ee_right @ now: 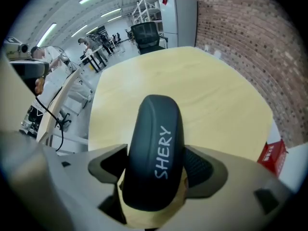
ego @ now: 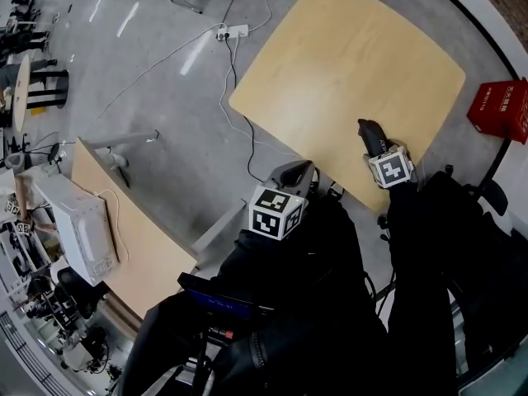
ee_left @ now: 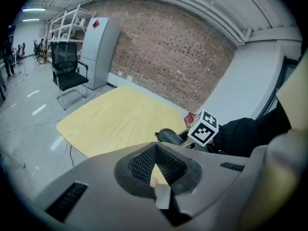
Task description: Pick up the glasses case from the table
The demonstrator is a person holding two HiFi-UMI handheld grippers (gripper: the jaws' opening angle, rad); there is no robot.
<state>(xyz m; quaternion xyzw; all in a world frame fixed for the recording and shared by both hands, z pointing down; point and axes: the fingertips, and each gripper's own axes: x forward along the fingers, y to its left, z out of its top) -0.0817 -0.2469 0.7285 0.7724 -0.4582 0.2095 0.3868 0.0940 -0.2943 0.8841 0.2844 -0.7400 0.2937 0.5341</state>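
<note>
Glasses case [ego: 370,132] is seen lying on the table [ego: 346,64] at its near edge. Off that edge, the left gripper [ee_left: 155,147] is held with jaws pressed together, empty. Over the table, the right gripper [ee_right: 155,163] is held with jaws spread astride the case.

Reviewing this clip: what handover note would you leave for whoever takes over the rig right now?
Left gripper: shut, empty, held beside the table.
Right gripper: jaws open, one on either side of the glasses case, pads not pressing on it.
Glasses case: lying on the table near its edge.
Done: right gripper placed around the case.
Left to do: close on the case and lift it.
</note>
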